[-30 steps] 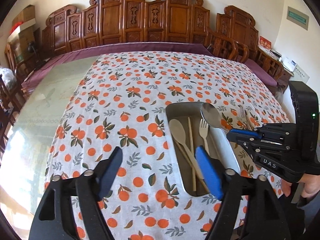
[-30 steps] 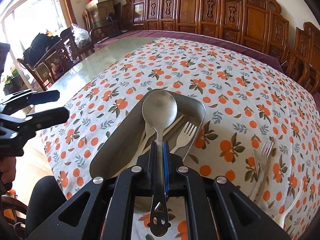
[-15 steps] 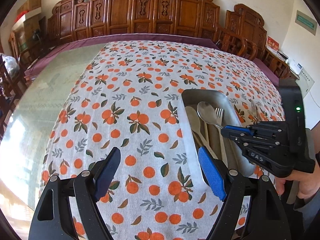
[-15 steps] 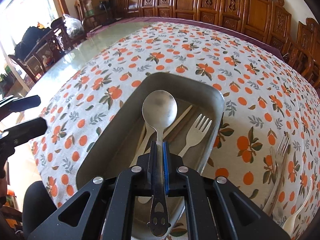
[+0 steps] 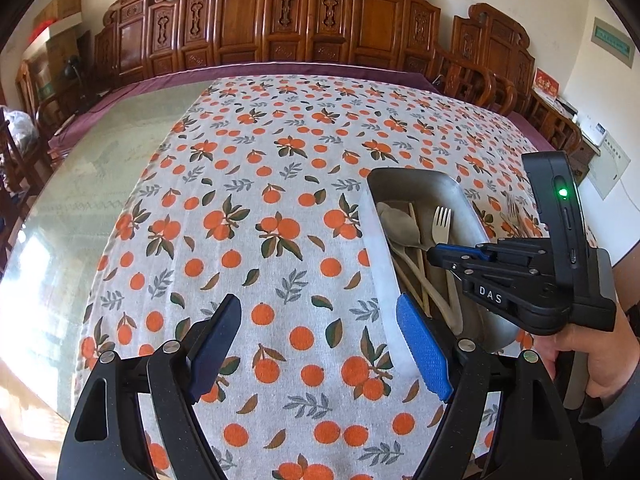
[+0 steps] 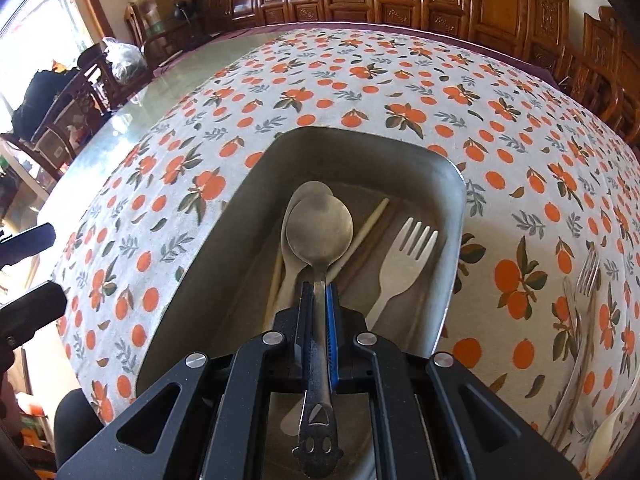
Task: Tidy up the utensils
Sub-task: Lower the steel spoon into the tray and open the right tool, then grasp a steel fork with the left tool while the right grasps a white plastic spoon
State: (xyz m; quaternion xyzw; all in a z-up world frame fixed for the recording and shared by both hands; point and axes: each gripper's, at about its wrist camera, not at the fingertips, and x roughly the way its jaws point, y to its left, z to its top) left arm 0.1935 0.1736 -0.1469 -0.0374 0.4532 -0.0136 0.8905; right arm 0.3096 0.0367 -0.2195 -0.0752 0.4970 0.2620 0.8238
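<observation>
Orange-print tablecloth (image 5: 280, 200), metal tray (image 6: 224, 248) on it. Right gripper (image 6: 318, 292) clamps metal spoon (image 6: 320, 228) over tray, above pale spoon (image 6: 290, 280). Left gripper (image 5: 320, 344) wide, empty. Best lower flat beside fork (image 6: 404, 256), then release.

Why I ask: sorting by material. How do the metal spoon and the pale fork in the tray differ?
The metal spoon is shiny grey steel; the pale fork is matte cream. The spoon is clamped in the right tongs above the tray; the fork lies loose on its floor. Both point the same way.
</observation>
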